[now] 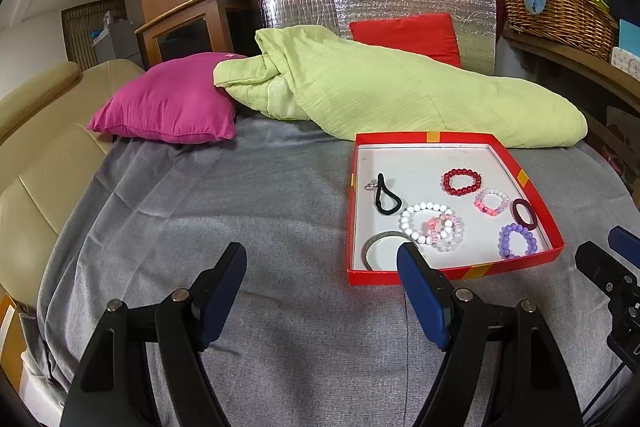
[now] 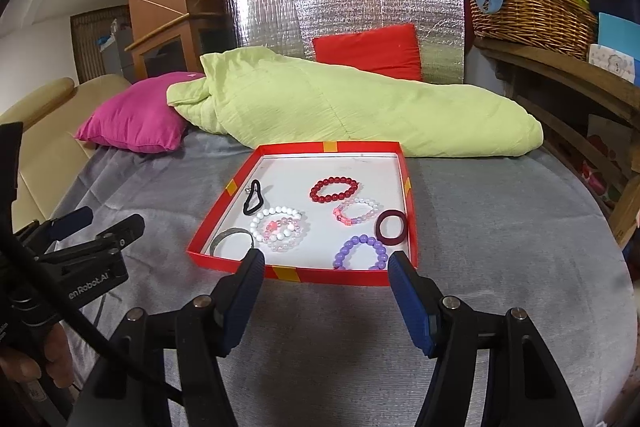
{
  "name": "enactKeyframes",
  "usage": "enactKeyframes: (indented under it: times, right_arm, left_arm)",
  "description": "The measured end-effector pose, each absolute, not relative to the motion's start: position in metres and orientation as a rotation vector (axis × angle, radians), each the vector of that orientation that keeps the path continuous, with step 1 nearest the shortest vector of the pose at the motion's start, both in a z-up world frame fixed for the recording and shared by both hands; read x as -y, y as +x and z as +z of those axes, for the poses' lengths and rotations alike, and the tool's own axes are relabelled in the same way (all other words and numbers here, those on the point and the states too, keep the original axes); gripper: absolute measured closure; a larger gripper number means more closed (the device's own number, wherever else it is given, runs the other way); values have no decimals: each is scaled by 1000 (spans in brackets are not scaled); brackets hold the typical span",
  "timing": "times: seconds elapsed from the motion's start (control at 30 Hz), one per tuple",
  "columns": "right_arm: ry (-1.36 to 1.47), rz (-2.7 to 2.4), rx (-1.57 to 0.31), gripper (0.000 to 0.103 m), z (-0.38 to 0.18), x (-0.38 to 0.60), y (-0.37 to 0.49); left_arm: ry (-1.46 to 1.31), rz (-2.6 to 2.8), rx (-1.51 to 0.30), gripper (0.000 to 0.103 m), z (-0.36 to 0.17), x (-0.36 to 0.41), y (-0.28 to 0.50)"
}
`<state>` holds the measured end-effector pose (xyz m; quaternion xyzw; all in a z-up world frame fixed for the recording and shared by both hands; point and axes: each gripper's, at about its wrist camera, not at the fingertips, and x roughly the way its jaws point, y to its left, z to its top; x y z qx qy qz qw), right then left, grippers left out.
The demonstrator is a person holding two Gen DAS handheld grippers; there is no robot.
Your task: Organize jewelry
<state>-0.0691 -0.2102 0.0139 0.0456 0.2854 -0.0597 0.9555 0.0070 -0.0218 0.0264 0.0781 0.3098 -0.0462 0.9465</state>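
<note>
A red tray (image 1: 456,138) (image 2: 328,147) with a white floor lies on the grey bedcover. In it lie several pieces: a red bead bracelet (image 1: 462,181) (image 2: 334,189), a white bead bracelet (image 1: 416,223) (image 2: 276,223), a purple bead bracelet (image 1: 518,239) (image 2: 362,251), a pink-and-clear bracelet (image 2: 356,213), a dark red ring band (image 2: 391,227), a black hair tie (image 1: 386,195) (image 2: 253,202) and a grey bangle (image 1: 380,247) (image 2: 228,241). My left gripper (image 1: 322,273) is open and empty, left of the tray's near corner. My right gripper (image 2: 326,273) is open and empty at the tray's near wall.
A green quilt (image 1: 380,91) lies just behind the tray, with a pink cushion (image 1: 168,107) to its left and a red cushion (image 1: 408,35) against a silver foil panel. A wicker basket (image 2: 532,11) sits on a wooden shelf at right. A beige sofa (image 1: 40,147) is at left.
</note>
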Motion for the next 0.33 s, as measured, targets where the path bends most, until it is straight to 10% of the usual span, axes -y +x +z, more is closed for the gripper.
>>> enactKeyframes:
  times: [0.33]
  right_arm:
    - [84,-137,-564,35,16,215,-64]
  left_arm:
    - [127,-122,-626,25,24,6,18]
